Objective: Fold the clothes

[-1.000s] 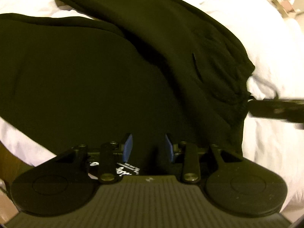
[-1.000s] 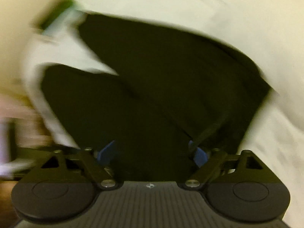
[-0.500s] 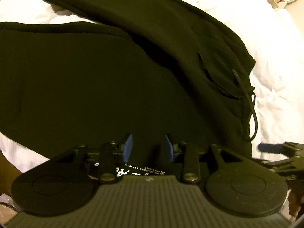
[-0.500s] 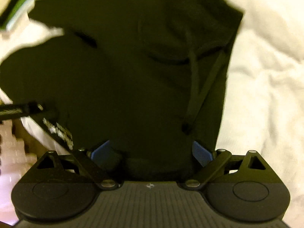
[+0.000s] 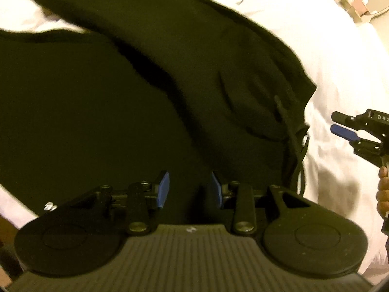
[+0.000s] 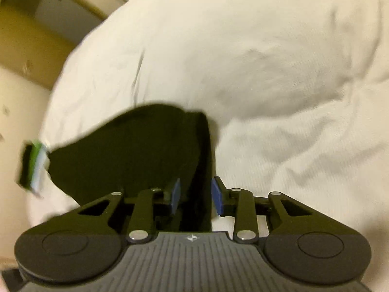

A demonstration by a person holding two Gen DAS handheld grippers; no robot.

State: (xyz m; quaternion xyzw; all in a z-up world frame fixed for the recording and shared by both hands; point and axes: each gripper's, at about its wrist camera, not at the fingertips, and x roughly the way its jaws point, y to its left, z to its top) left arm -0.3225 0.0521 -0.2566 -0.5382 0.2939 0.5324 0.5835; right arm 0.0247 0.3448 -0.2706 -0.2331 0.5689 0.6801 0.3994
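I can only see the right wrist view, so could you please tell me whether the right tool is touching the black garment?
Observer: No. In the left wrist view the right tool sits apart from the black garment, with white bedding between them.
Operator: Is anything loose on that side?
Observer: Yes, a drawstring trails along the garment edge nearest that tool.
Operator: Where is the left tool?
Observer: The left tool is over the garment's near edge, with dark fabric between its fingers. I cannot tell whether it grips.
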